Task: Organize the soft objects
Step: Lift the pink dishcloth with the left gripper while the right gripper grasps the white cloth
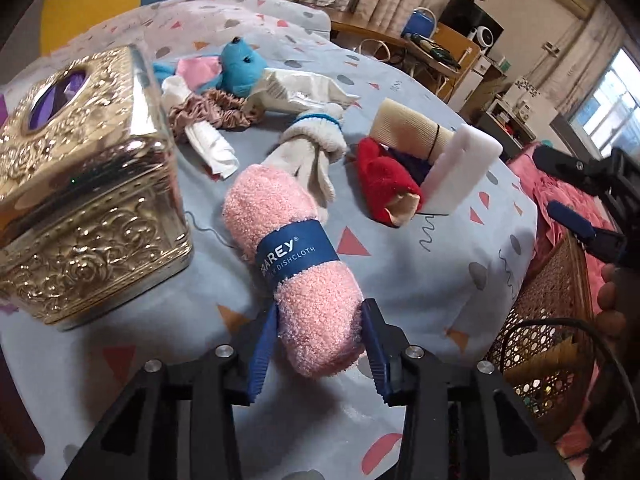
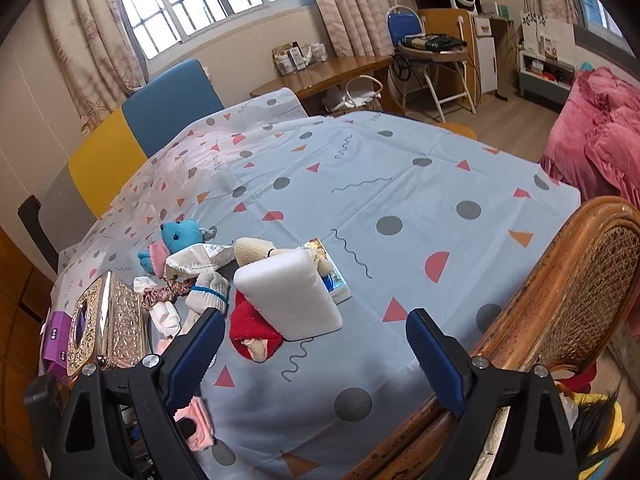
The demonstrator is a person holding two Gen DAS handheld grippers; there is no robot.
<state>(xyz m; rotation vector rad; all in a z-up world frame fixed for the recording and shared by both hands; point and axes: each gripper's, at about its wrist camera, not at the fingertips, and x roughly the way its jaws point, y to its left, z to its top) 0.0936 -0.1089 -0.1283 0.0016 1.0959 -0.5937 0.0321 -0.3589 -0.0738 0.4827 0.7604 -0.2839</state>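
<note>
In the left wrist view our left gripper (image 1: 318,344) pinches the pink towel roll (image 1: 298,264) just above the table (image 1: 420,272), beside the gold tissue box (image 1: 84,184), while in the right wrist view our right gripper (image 2: 314,356) hangs spread wide near the white sponge (image 2: 288,296).

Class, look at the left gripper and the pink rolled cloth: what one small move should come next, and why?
Probably lift the pink rolled cloth a little off the tablecloth. The left gripper has a finger on each side of the roll's near end, seemingly pressing it, while its far end lies against the white glove. The right gripper is open and holds nothing.
</note>
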